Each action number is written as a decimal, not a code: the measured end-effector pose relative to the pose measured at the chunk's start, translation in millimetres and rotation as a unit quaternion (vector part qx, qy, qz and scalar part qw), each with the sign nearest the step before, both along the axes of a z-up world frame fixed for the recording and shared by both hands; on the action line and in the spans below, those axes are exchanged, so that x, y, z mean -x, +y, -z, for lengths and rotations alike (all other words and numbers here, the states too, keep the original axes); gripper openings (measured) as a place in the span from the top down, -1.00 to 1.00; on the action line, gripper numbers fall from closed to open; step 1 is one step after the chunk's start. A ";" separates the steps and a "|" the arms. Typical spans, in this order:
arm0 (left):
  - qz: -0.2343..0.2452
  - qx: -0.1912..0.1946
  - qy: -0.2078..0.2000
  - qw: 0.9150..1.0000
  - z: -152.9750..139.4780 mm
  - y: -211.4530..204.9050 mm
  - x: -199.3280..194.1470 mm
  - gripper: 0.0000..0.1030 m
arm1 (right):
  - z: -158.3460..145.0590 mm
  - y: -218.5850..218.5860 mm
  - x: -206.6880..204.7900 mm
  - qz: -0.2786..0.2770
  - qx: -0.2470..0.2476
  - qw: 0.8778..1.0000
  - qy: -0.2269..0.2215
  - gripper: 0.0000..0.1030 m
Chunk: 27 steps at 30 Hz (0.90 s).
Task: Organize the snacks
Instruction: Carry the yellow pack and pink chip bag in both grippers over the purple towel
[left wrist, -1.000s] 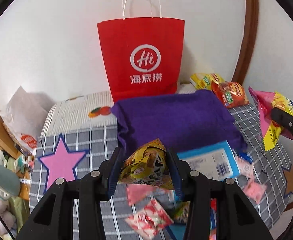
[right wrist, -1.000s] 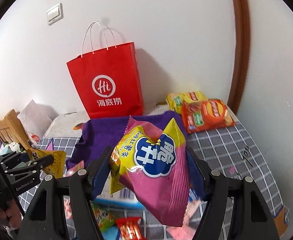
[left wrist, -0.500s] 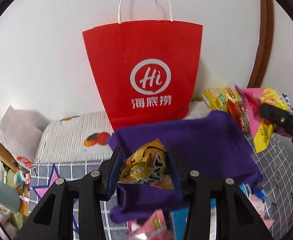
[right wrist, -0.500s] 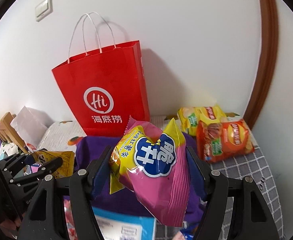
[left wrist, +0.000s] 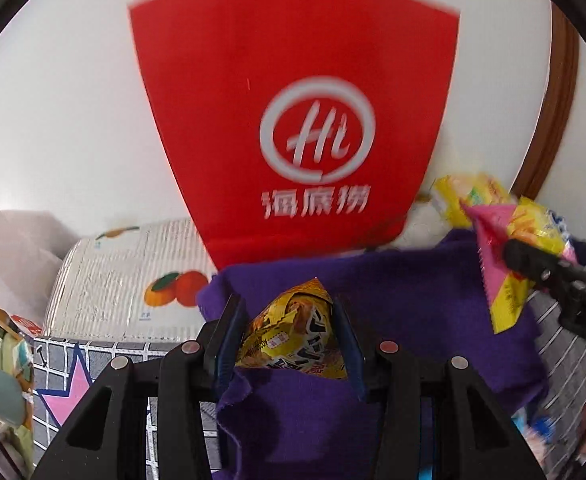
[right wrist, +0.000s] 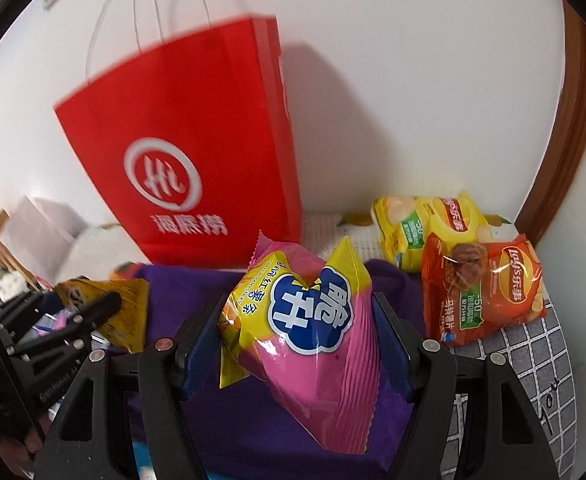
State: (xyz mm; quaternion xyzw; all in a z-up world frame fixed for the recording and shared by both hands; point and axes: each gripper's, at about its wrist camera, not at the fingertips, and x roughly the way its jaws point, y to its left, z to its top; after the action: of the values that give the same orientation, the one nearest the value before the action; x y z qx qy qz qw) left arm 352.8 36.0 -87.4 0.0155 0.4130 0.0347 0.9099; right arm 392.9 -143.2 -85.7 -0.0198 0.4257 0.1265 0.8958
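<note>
The left hand-held gripper (left wrist: 291, 344) is clamped on one small crinkled yellow foil snack packet (left wrist: 293, 340), held just above the purple felt cloth (left wrist: 413, 300). The right hand-held gripper (right wrist: 299, 336) grips one puffy pink-and-yellow crisp bag with a blue cloud logo (right wrist: 313, 320), also over the purple cloth and level with the other gripper.

Behind the cloth stands one tall red paper carrier bag with white cord handles (right wrist: 197, 152), upright against the white wall and blocking the view beyond. To the right of the cloth lie two more crisp bags: one yellow plastic crisp bag (right wrist: 425, 224) by the wall, and one orange plastic crisp bag (right wrist: 481, 284) overlapping its front edge. Both rest near the grey checked bedsheet (right wrist: 533, 360). Left of the cloth lies one white printed cushion with orange fruit pictures (left wrist: 133, 280).
</note>
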 end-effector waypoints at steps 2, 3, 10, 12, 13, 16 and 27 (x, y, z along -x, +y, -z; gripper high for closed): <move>-0.013 -0.004 0.007 1.000 7.8 4.5 -2.9 0.17 | 11.6 0.5 -5.6 0.000 0.011 1.000 0.013 -0.36; -0.012 -0.003 0.011 1.000 10.4 5.3 -4.6 0.17 | 18.2 -0.1 -8.7 0.003 0.016 1.000 0.018 -0.36; 0.005 0.007 0.027 1.000 22.9 -0.8 -10.8 0.17 | 44.9 0.3 -21.1 0.014 0.032 0.998 0.049 -0.36; 0.009 0.009 0.034 0.999 26.9 -2.9 -12.3 0.17 | 48.5 0.8 -22.6 0.015 0.035 0.998 0.054 -0.36; 0.009 0.010 0.037 0.999 29.4 -3.5 -13.7 0.17 | 50.0 1.1 -22.9 0.014 0.037 0.998 0.056 -0.36; 0.008 0.012 0.045 0.999 34.3 -3.5 -15.7 0.17 | 54.4 2.8 -23.7 0.015 0.047 0.997 0.062 -0.36; 0.010 0.007 0.061 0.998 39.9 -3.3 -16.4 0.17 | 62.0 8.7 -21.8 0.007 0.064 0.996 0.069 -0.36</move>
State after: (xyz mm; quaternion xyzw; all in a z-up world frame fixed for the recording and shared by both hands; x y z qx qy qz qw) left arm 369.2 32.7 -127.2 0.0153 0.4676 0.0214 0.8836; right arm 414.7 -134.5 -147.8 -0.0657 0.4935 0.0940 0.8622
